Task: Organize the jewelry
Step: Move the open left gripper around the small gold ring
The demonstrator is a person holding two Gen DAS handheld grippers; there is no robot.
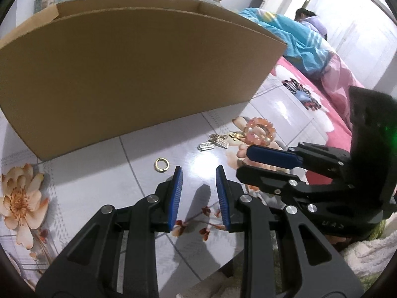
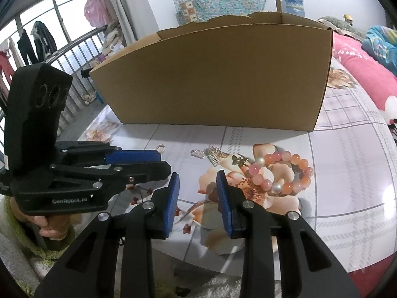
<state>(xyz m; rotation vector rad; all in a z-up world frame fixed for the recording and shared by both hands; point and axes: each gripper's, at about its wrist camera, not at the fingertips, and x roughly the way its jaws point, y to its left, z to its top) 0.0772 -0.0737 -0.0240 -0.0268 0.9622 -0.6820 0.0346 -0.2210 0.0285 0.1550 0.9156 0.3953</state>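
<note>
A gold ring [image 1: 161, 165] lies on the flowered table just ahead and left of my left gripper [image 1: 198, 171], which is open and empty. It also shows in the right wrist view [image 2: 160, 148]. A pink and orange bead bracelet [image 2: 285, 172] lies right of my right gripper [image 2: 198, 176], which is open and empty. Silver clips [image 2: 207, 156] and a small gold butterfly piece [image 2: 238, 160] lie between ring and bracelet. The bracelet [image 1: 260, 134] and the clips [image 1: 215, 143] also show in the left wrist view. An open cardboard box [image 2: 223, 79] stands behind the jewelry.
The table [image 2: 347, 168] has a glossy floral cover. A bed with a pink blanket [image 1: 330, 114] and a person lying on it is at the right. A window railing with hanging clothes [image 2: 37, 39] is at the left.
</note>
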